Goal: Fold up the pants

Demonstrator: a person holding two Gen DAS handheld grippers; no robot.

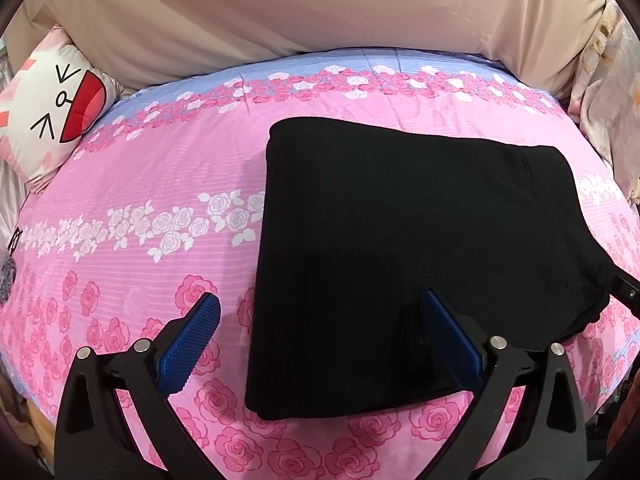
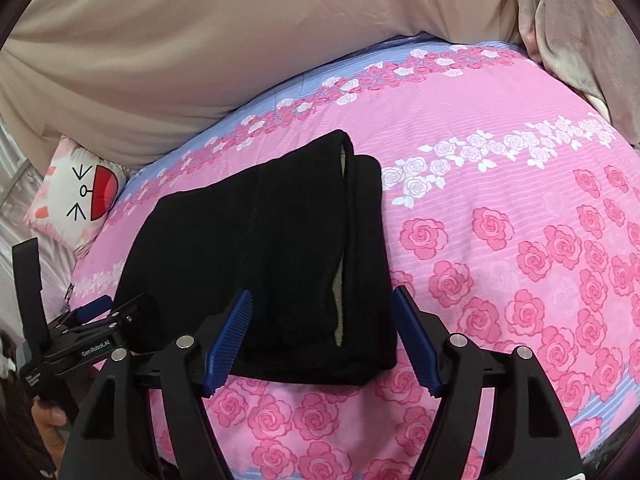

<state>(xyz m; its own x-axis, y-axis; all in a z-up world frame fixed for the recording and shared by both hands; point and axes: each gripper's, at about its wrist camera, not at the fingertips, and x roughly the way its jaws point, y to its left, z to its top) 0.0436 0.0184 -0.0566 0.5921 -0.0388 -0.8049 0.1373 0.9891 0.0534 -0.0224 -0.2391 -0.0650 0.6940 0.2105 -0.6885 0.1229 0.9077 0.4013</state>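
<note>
Black pants (image 1: 420,240) lie folded into a compact rectangle on the pink rose bedspread (image 1: 140,180). They also show in the right wrist view (image 2: 272,252), with a pale lining visible along the stacked right edge. My left gripper (image 1: 320,312) is open and empty, hovering over the bundle's near left corner. My right gripper (image 2: 322,308) is open and empty, its jaws spread over the bundle's near right edge. The left gripper also appears at the left of the right wrist view (image 2: 96,316).
A white cartoon-face cushion (image 1: 52,108) lies at the bed's far left, also in the right wrist view (image 2: 80,196). A beige headboard cover (image 1: 300,12) rises behind the bed. A floral blanket (image 1: 612,100) is bunched at the far right.
</note>
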